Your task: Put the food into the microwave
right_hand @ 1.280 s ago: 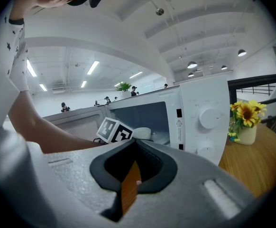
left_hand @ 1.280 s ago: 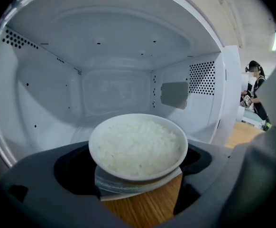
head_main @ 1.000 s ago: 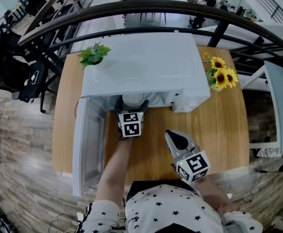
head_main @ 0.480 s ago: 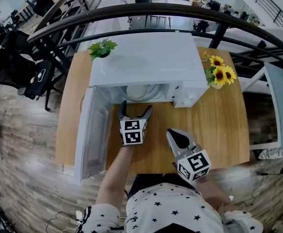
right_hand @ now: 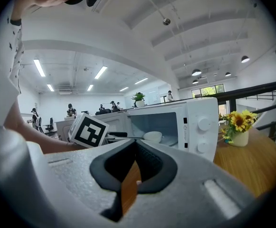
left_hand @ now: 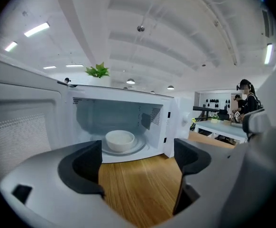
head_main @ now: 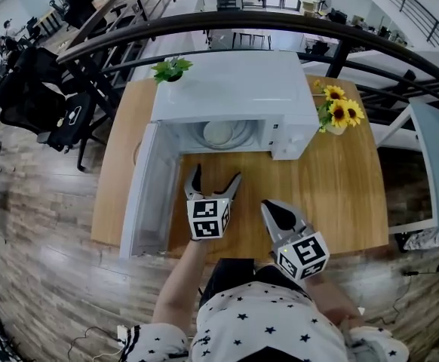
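Note:
A white bowl [head_main: 221, 133] [left_hand: 120, 139] [right_hand: 152, 136] sits on the turntable inside the white microwave [head_main: 234, 96], whose door [head_main: 145, 194] hangs open to the left. My left gripper [head_main: 213, 179] [left_hand: 137, 167] hovers over the wooden table just in front of the oven mouth, jaws wide apart and empty. My right gripper [head_main: 274, 210] [right_hand: 134, 167] is held lower and to the right, near the table's front edge, its jaws pressed together with nothing between them.
A vase of sunflowers [head_main: 339, 115] [right_hand: 239, 127] stands right of the microwave, and a small green plant [head_main: 172, 69] [left_hand: 97, 71] sits at its back left. The wooden table [head_main: 340, 187] ends near the person's body. A dark railing [head_main: 227, 23] runs behind it.
My left gripper has pulled back out of the microwave and let go of the bowl, which now rests inside. Its jaws have opened. The right gripper has barely moved.

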### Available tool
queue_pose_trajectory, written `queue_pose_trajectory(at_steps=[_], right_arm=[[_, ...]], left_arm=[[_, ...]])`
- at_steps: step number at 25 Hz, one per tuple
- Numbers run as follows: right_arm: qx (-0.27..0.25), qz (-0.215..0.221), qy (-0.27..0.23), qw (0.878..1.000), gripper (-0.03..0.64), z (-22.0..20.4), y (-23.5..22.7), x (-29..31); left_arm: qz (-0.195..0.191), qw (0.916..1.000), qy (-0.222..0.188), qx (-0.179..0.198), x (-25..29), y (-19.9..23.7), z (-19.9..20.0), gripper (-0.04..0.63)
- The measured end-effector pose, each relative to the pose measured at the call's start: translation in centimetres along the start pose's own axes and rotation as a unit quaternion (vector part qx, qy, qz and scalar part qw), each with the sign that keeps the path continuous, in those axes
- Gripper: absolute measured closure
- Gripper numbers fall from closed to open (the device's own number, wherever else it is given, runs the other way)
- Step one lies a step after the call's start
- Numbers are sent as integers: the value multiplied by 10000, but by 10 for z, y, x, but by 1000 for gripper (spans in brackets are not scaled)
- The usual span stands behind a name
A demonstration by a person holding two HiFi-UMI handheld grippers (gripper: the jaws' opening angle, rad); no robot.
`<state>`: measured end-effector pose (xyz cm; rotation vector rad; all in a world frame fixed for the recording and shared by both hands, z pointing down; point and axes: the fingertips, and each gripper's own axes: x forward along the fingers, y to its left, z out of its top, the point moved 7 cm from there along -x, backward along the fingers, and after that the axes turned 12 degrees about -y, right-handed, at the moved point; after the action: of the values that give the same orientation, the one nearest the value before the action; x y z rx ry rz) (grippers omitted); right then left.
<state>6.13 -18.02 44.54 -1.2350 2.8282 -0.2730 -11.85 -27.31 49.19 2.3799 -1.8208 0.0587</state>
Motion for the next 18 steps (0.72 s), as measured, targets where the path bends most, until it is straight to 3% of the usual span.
queue_pose_trajectory(at_steps=[8,18], right_arm=[[-82,76,-128,9999,612,6,23,-27],[-158,89,-251,9995,612,8,47,-65]], left_arm=[[49,9998,-199,-14,-55,-24,12,160],[192,9983,-522,-174,-123,-54,23,360]])
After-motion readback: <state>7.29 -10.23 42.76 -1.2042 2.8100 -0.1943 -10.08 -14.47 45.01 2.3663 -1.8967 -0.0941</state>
